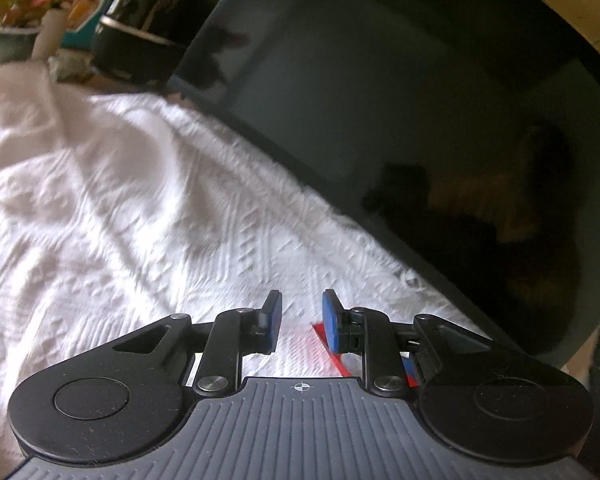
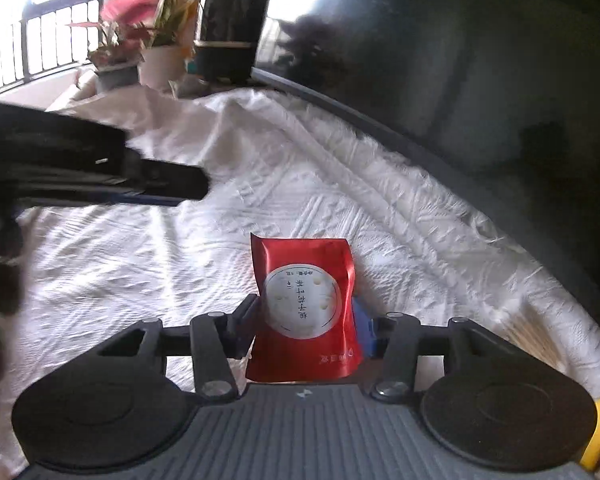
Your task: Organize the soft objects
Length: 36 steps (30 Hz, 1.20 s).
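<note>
The right gripper (image 2: pixel 306 326) is pinching a red foil pouch (image 2: pixel 305 312) between its two fingers, the pouch standing upright in the grip with its white round label facing the camera; below it the white textured bedspread (image 2: pixel 140 264) is lying rumpled, and whether the pouch's lower edge is touching the cloth is hard to tell from this angle. The left gripper (image 1: pixel 300 322) is hanging over the same bedspread (image 1: pixel 120 208) with its blue pads (image 1: pixel 329 322) spread apart and nothing between them; a sliver of red (image 1: pixel 332 350) is showing just beneath its right finger, probably that same pouch, though blur makes this uncertain. A dark glossy screen (image 1: pixel 380 100) is running along the far edge of the bed; potted plants (image 2: pixel 140 40) are standing beyond it.

The step in hand looks like carrying the pouch, already gripped, toward wherever it is being sorted; no container is showing in either view, so the next move calls for finding the destination first, then keeping a gentle squeeze so the crinkly foil is not slipping or crushing.
</note>
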Available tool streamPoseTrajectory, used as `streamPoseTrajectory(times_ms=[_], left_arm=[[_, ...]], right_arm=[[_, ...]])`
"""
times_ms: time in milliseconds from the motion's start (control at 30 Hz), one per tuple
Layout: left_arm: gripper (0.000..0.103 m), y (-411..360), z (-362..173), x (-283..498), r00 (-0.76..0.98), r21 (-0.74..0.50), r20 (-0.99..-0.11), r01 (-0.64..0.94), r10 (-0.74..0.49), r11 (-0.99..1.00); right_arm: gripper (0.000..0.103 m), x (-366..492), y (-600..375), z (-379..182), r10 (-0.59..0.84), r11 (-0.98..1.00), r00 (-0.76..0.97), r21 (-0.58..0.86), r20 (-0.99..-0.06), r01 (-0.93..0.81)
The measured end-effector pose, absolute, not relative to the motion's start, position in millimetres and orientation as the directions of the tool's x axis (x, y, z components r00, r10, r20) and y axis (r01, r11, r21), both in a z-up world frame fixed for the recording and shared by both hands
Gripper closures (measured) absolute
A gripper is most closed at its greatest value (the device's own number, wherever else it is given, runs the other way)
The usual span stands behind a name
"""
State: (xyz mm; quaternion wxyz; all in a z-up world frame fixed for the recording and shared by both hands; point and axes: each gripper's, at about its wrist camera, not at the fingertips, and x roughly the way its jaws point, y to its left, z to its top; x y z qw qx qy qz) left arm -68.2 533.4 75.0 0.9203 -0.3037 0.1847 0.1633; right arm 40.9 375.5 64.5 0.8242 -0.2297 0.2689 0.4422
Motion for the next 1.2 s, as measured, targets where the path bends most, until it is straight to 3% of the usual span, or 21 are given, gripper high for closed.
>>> streamPoseTrajectory(times_ms=[167, 367, 600, 700, 767, 1033, 1067, 1133, 1200], left_arm=[[0.079, 510, 96, -45, 0.9, -0.455, -0.417, -0.331, 0.131, 0.827], [0.077, 444, 114, 52, 0.852, -0.381, -0.503, -0.066, -0.147, 0.922], [0.074, 436, 95, 162, 0.741, -0.35, -0.67, -0.26, -0.047, 0.9], [0.072, 428, 76, 183, 0.693, -0.356, -0.715, -0.243, -0.096, 0.902], [0.064, 424, 69, 189, 0.686, -0.385, -0.714, -0.214, -0.143, 0.898], [0.062, 392, 81, 148, 0.603, -0.407, -0.713, 0.058, -0.357, 0.912], [0.064, 388, 82, 140, 0.598, -0.407, -0.712, 0.077, -0.369, 0.91], [0.078, 383, 86, 116, 0.591, -0.427, -0.701, 0.1, -0.399, 0.899], [0.081, 379, 87, 92, 0.583, -0.44, -0.696, 0.116, -0.42, 0.891]], right_arm=[[0.056, 18, 312, 94, 0.623, 0.555, 0.498, -0.108, -0.603, -0.825], [0.056, -39, 198, 105, 0.554, 0.639, 0.589, -0.153, -0.588, -0.754], [0.056, -69, 109, 100, 0.42, 0.763, 0.669, -0.161, -0.614, -0.626], [0.056, -68, 82, 100, 0.365, 0.82, 0.689, -0.135, -0.626, -0.557], [0.056, -65, 66, 100, 0.333, 0.85, 0.706, -0.124, -0.625, -0.512], [0.055, -44, 16, 87, 0.223, 0.931, 0.746, -0.09, -0.628, -0.355], [0.055, -42, 14, 84, 0.213, 0.935, 0.746, -0.089, -0.631, -0.342], [0.055, -40, 12, 82, 0.2, 0.94, 0.751, -0.094, -0.629, -0.328], [0.055, -40, 9, 79, 0.186, 0.943, 0.759, -0.104, -0.624, -0.316]])
